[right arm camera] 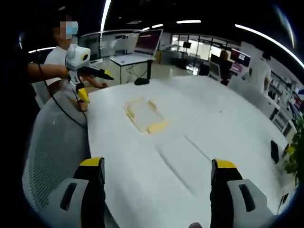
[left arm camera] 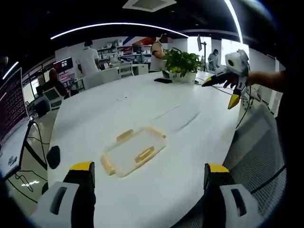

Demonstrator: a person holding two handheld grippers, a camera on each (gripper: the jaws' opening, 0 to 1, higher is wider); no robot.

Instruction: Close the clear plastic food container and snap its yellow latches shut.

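Note:
The clear plastic food container [left arm camera: 134,151] lies flat on the white table [left arm camera: 142,104], with yellow latches [left arm camera: 145,154] along its sides. Whether the latches are snapped down is too small to tell. My left gripper [left arm camera: 148,167] hovers open just short of the container, with nothing between its jaws. My right gripper [left arm camera: 221,92] is held up in the air off the table's far right edge, open and empty. From the right gripper view the container [right arm camera: 144,115] sits well ahead of the open right gripper [right arm camera: 158,164], and the left gripper [right arm camera: 97,88] is raised beside the table's edge.
A potted plant [left arm camera: 183,64] and a black phone [left arm camera: 163,80] stand at the table's far end. A grey mesh chair [right arm camera: 52,142] sits at the table's edge. A small black object [right arm camera: 274,152] lies on the right. People and desks fill the background.

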